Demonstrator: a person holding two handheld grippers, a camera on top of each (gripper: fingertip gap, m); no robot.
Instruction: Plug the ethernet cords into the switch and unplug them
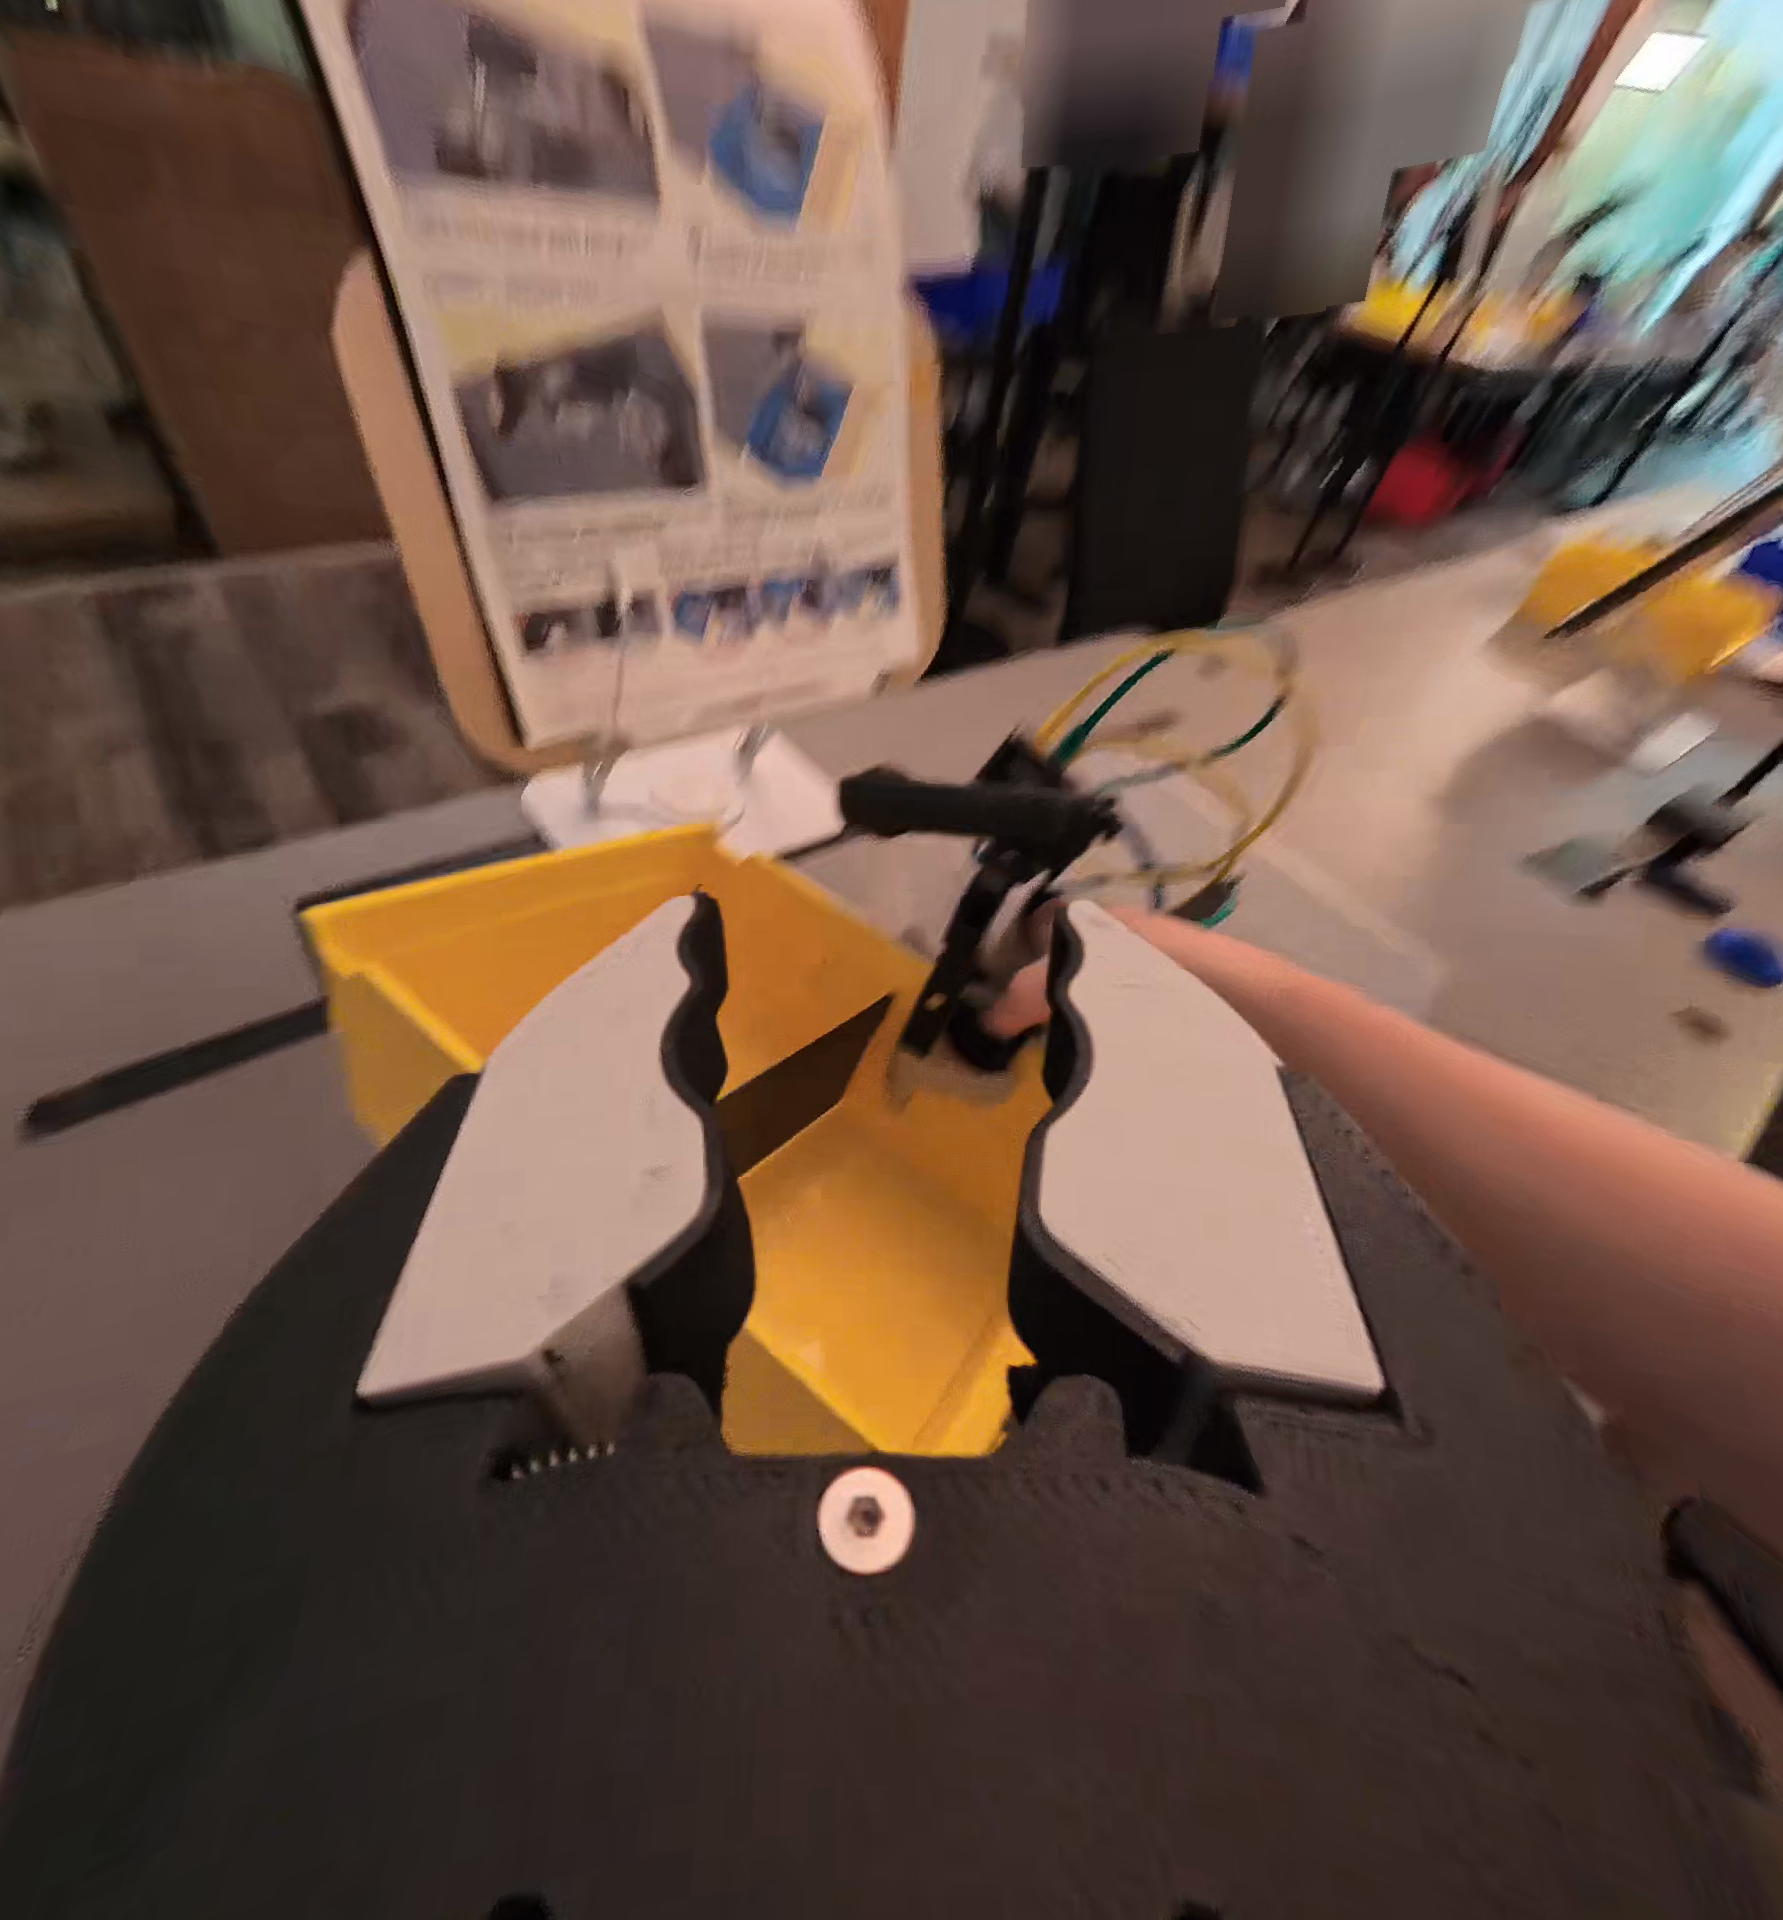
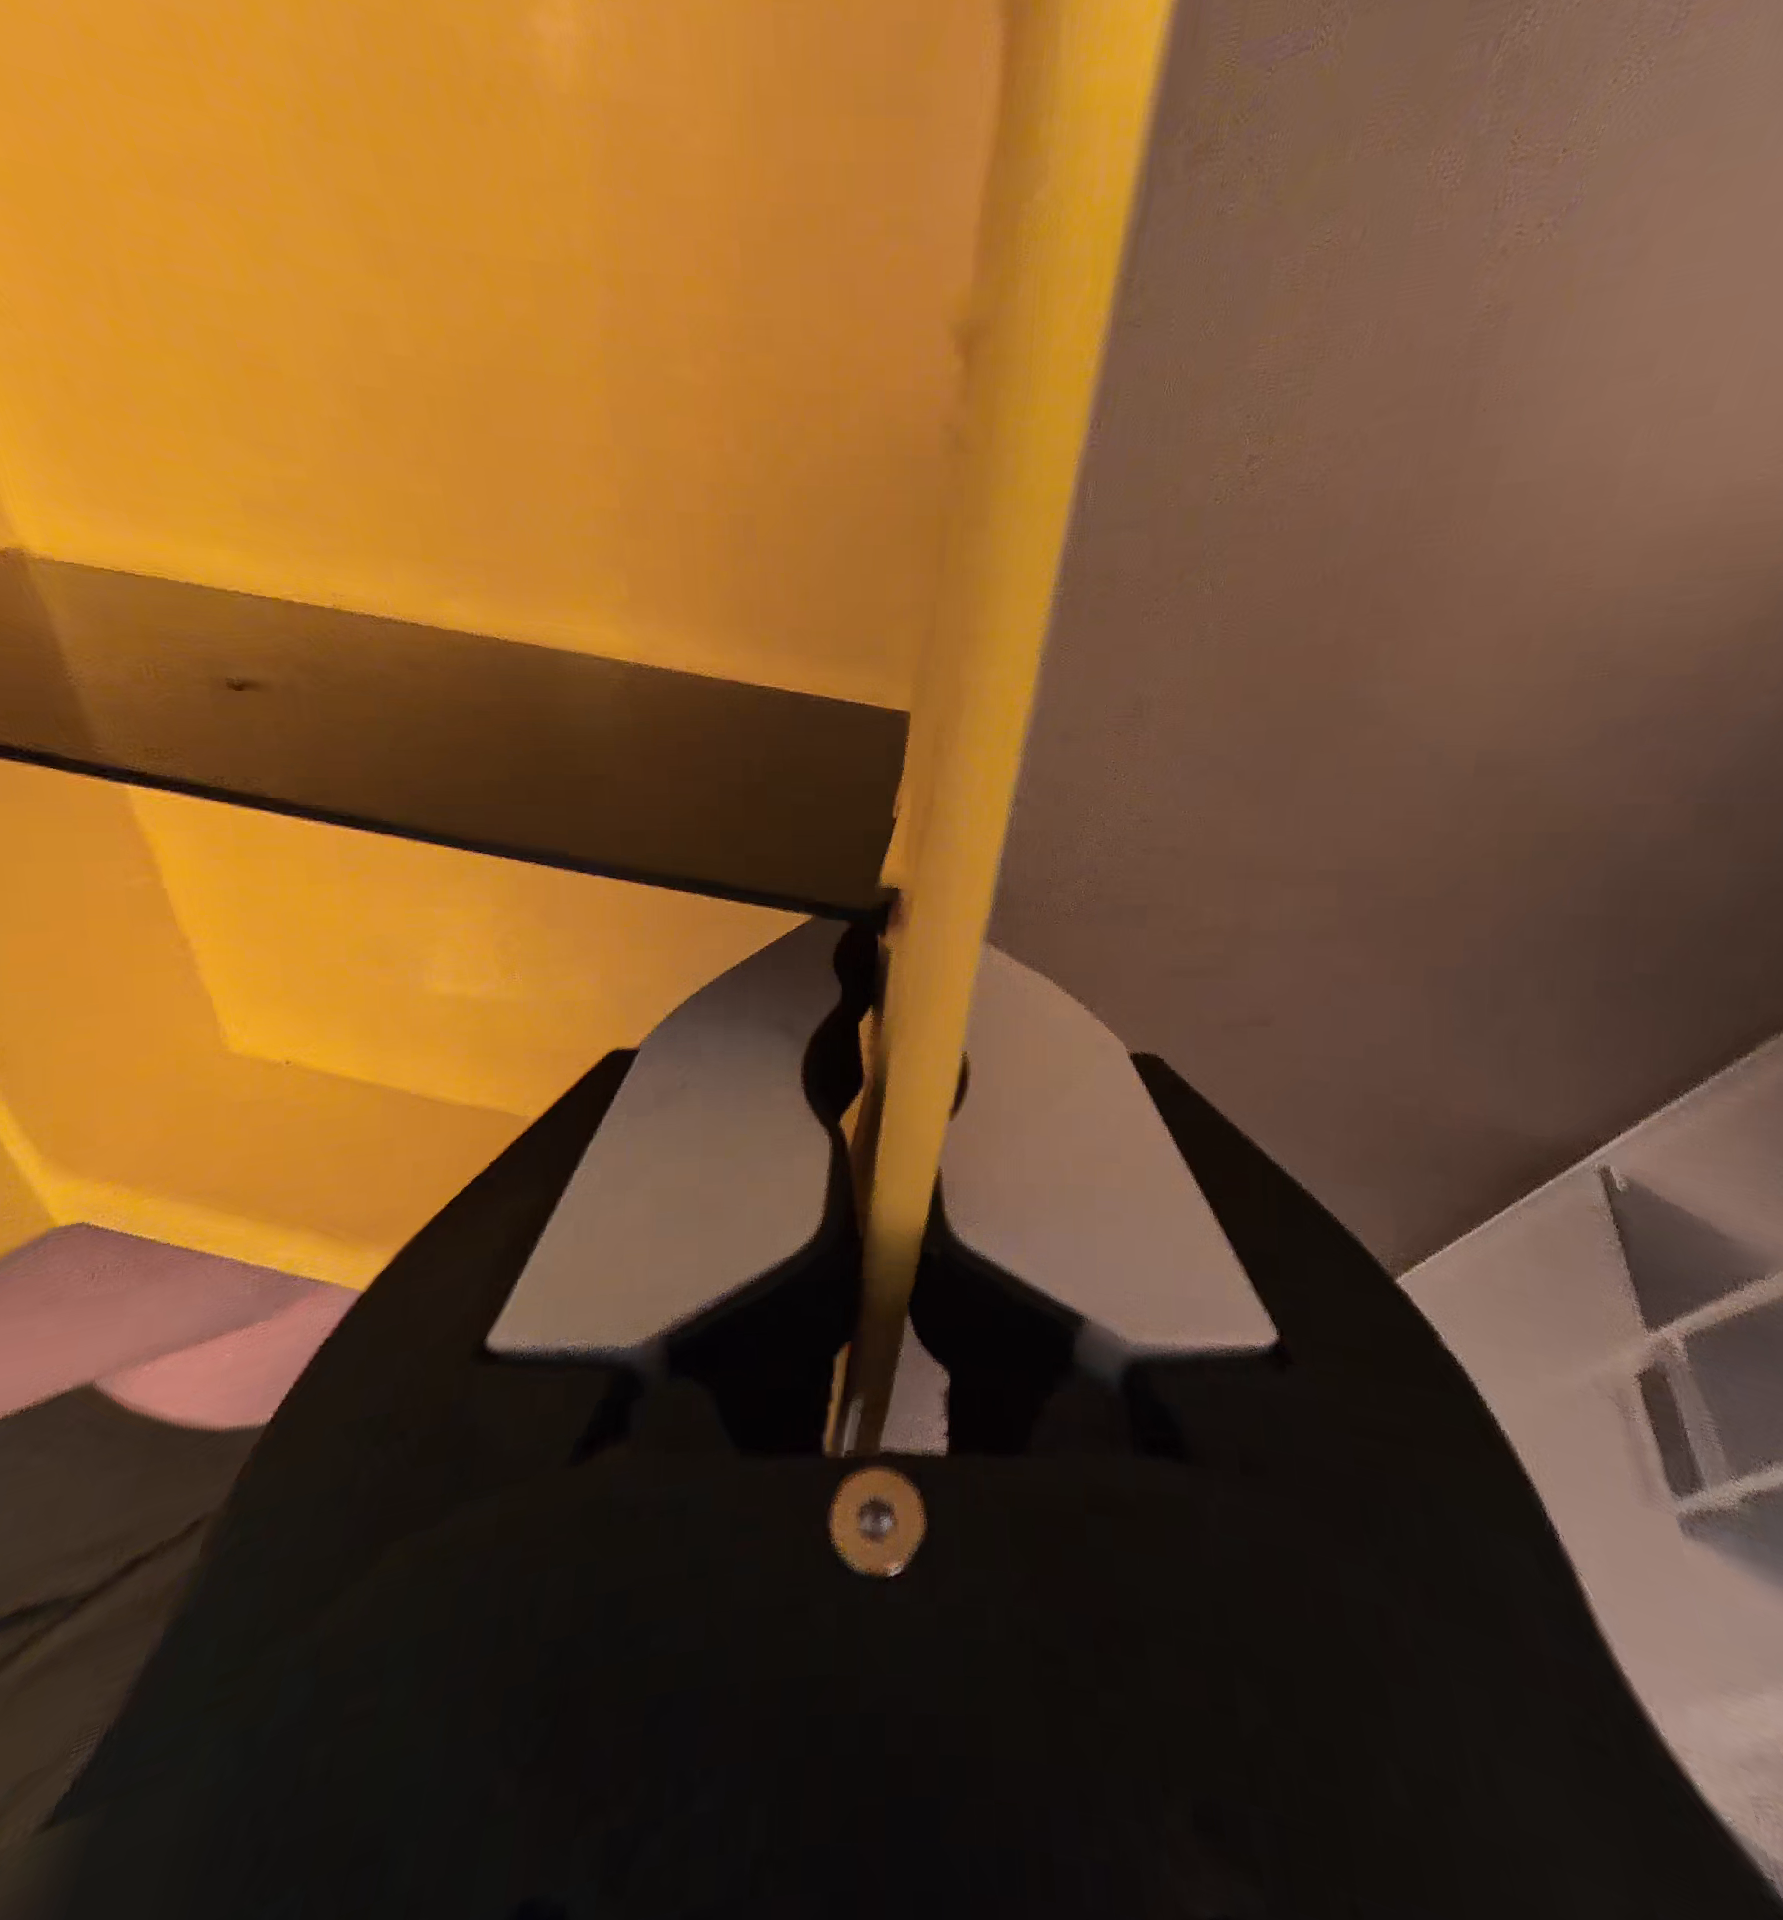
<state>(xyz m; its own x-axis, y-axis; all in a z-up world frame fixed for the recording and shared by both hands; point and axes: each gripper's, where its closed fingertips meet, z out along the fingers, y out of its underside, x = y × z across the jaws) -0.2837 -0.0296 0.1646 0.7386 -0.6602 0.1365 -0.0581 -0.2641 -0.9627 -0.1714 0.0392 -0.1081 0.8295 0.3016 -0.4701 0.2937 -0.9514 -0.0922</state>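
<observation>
My left gripper [image 1: 884, 909] is open and empty above a yellow bin [image 1: 513, 914] on the grey table. A black divider [image 1: 804, 1091] crosses the inside of the bin. My right gripper [image 2: 918, 987] is shut on the bin's yellow side wall [image 2: 1012, 520], one finger inside and one outside, just below the divider [image 2: 399, 727]. In the left wrist view the right gripper [image 1: 970, 1029] shows at the bin's right wall, with a person's arm [image 1: 1489, 1143] behind it. Yellow and green ethernet cords [image 1: 1230, 748] loop in a blur beyond the bin. I cannot make out the switch.
A picture board [image 1: 658, 364] on a white stand [image 1: 679, 790] rises behind the bin. The table edge [image 1: 1780, 1091] runs down the right side. A clear plastic organiser [image 2: 1697, 1299] lies to the right of the bin. Other yellow bins [image 1: 1645, 613] lie far right. Some 30 centimetres of space lies between my two pairs of fingers.
</observation>
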